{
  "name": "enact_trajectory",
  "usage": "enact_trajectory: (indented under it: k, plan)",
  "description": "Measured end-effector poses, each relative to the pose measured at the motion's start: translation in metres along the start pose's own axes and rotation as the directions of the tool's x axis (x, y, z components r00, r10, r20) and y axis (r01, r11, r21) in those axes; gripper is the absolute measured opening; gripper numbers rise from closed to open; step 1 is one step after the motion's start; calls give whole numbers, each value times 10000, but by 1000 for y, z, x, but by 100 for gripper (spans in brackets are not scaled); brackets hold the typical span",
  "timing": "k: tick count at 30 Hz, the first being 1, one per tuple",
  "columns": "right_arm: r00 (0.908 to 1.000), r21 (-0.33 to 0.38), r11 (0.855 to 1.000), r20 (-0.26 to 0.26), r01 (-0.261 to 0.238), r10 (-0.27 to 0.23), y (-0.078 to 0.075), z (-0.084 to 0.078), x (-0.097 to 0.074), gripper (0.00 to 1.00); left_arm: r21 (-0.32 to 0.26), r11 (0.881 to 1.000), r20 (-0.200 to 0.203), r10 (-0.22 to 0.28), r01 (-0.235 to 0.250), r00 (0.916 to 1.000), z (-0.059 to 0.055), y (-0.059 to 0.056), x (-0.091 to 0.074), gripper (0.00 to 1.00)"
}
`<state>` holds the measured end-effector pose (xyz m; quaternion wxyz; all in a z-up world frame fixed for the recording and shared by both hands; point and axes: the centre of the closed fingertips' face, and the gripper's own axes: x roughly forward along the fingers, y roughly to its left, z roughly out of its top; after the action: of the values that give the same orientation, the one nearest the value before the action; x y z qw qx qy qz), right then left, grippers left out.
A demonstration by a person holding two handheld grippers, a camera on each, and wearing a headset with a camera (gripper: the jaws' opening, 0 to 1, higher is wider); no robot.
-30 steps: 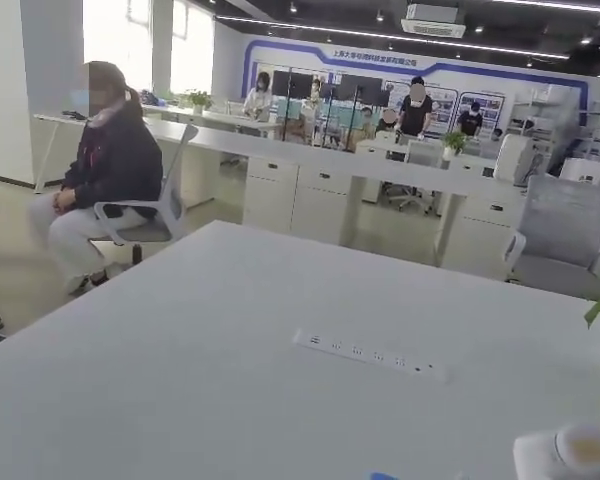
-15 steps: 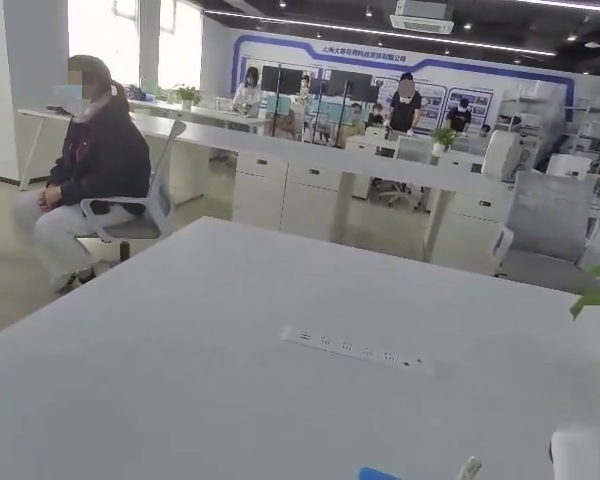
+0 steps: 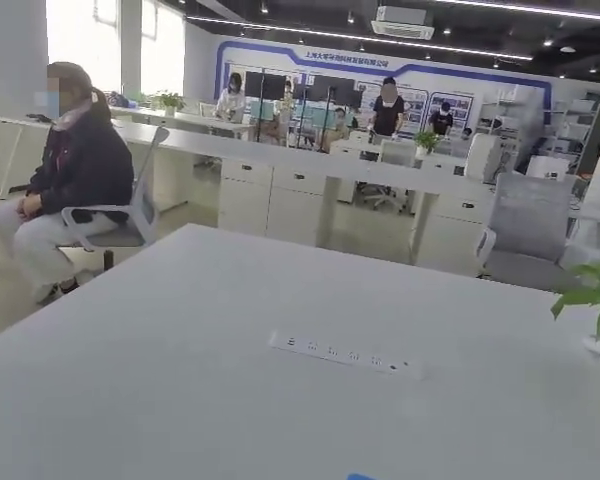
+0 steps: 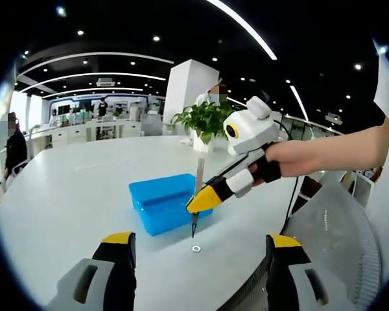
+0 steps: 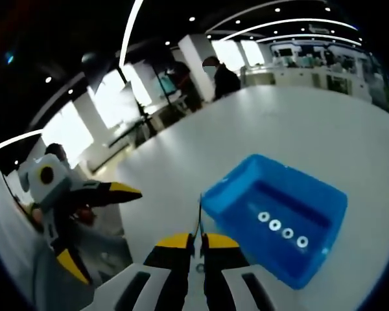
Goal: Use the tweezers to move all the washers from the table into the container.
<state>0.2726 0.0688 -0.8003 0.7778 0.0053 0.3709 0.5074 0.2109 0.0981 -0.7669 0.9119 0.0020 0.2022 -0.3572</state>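
Beside the container (image 4: 157, 194), right gripper (image 4: 196, 205) pinches tweezers (image 4: 198, 175) above a washer (image 4: 196, 248); left gripper (image 5: 102, 227) fingers wide

The left gripper (image 4: 200, 240) and right gripper (image 4: 201, 201) have white bodies and black jaws tipped in yellow. A thin black cable (image 4: 290, 201) hangs from the right one.

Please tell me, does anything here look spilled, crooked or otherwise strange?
Nothing is spilled or damaged. The blue container sits flat with four washers inside; one washer lies on the table under the tweezers. The one oddity: the head view faces the far desks, not the work.
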Motion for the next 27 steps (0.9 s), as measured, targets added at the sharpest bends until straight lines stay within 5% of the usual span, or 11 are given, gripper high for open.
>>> enact_trajectory:
  k: [19, 27]
  plan:
    - [9975, -878, 9961, -694, 58, -119, 7, -21, 11, 4, 28, 10000, -150, 7, -6, 9999, -3, 0, 0, 84]
    - [9956, -2828, 9591, -922, -96, -173, 22, -25, 13, 5, 65, 10000, -181, -11, 12, 9998, -4, 0, 0, 83]
